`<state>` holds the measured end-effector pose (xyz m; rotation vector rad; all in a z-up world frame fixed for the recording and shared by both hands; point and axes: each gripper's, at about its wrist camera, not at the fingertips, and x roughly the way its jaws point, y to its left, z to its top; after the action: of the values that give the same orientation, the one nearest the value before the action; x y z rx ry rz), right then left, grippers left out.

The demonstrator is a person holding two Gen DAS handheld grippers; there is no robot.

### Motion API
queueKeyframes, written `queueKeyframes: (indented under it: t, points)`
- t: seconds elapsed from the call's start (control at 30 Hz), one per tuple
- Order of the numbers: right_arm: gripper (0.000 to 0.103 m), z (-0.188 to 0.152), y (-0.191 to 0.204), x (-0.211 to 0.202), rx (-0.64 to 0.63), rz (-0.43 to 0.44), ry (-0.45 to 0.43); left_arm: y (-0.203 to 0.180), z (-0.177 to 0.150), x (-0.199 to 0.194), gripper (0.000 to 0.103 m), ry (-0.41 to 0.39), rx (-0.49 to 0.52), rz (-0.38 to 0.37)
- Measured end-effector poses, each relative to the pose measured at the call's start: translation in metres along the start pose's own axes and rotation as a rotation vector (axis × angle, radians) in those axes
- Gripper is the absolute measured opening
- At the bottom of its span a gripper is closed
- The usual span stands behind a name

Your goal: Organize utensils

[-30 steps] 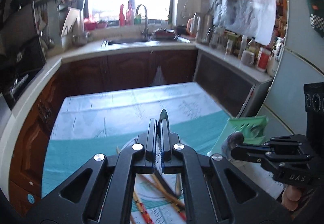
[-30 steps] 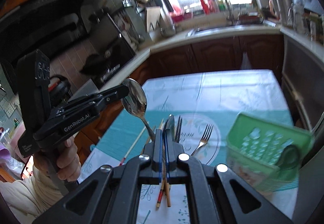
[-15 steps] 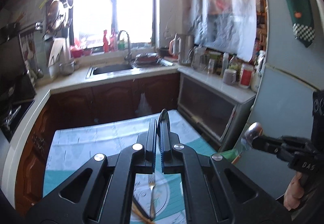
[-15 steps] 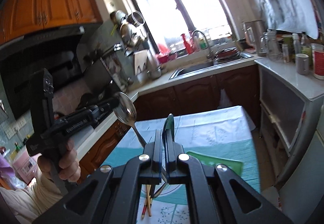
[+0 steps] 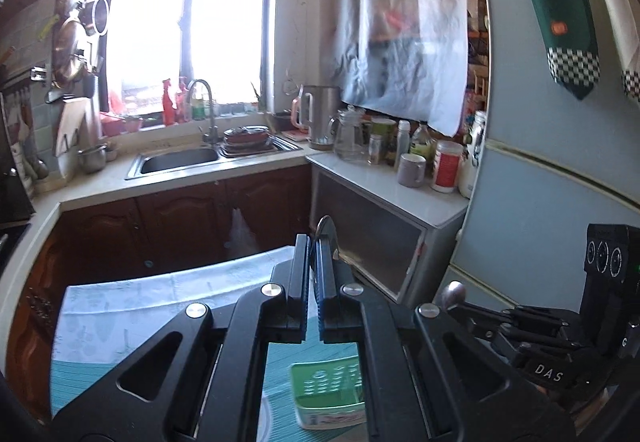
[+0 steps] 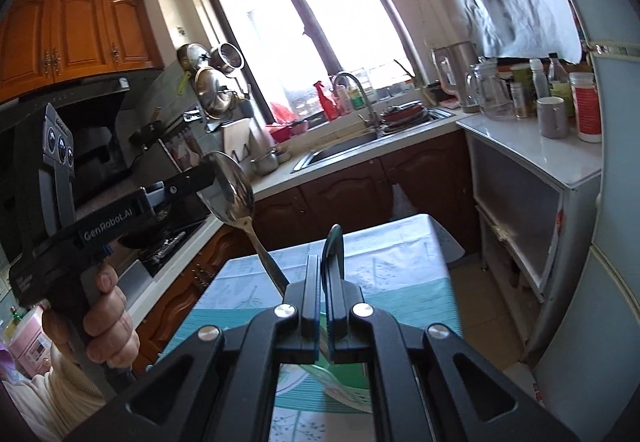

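there are two tools and two spoons, one spoon in each tool. far left in the right wrist view, one hand (image 6: 106, 326) with a cream sleeve (image 6: 60, 394) grips the black handle of the left tool (image 6: 200, 174). its two fingers are squeezed close together on the left spoon (image 6: 234, 194). that spoon is shiny metal, with a smooth oval bowl up by the finger tips and a thin, flat handle slanting down to the right. it is up in the air, above the surface.

in the middle, the right tool (image 6: 324, 262) has its two black fingers pinched almost closed on the right spoon (image 6: 335, 242). this spoon is seen from its thin edge, and its rounded end sticks up past the finger tips.

down below is one surface (image 5: 140, 306) with a cloth on it, pale with a faint print at the far end and teal with fine stripes nearer. one green basket (image 5: 328, 378) sits on the teal part. it is plastic, box shaped, with rows of small holes in its side. it shows between the arms of the left tool and looks a bit blurry.
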<state>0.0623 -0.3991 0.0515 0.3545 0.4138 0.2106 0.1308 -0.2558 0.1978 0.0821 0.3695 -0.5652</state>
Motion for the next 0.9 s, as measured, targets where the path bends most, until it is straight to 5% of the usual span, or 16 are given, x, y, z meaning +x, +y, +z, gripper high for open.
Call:
queueKeyframes:
  t: [0.53,0.9]
  points:
    - [0.002,-0.033,-0.003,0.024,-0.082,-0.017,0.016,-0.046,-0.066,0.076,0.001,0.052,0.158,0.011]
    - [0.004,-0.053,-0.011,0.043,-0.038,-0.004,0.140,-0.052,-0.124,0.088,0.003,0.200,0.145,-0.048]
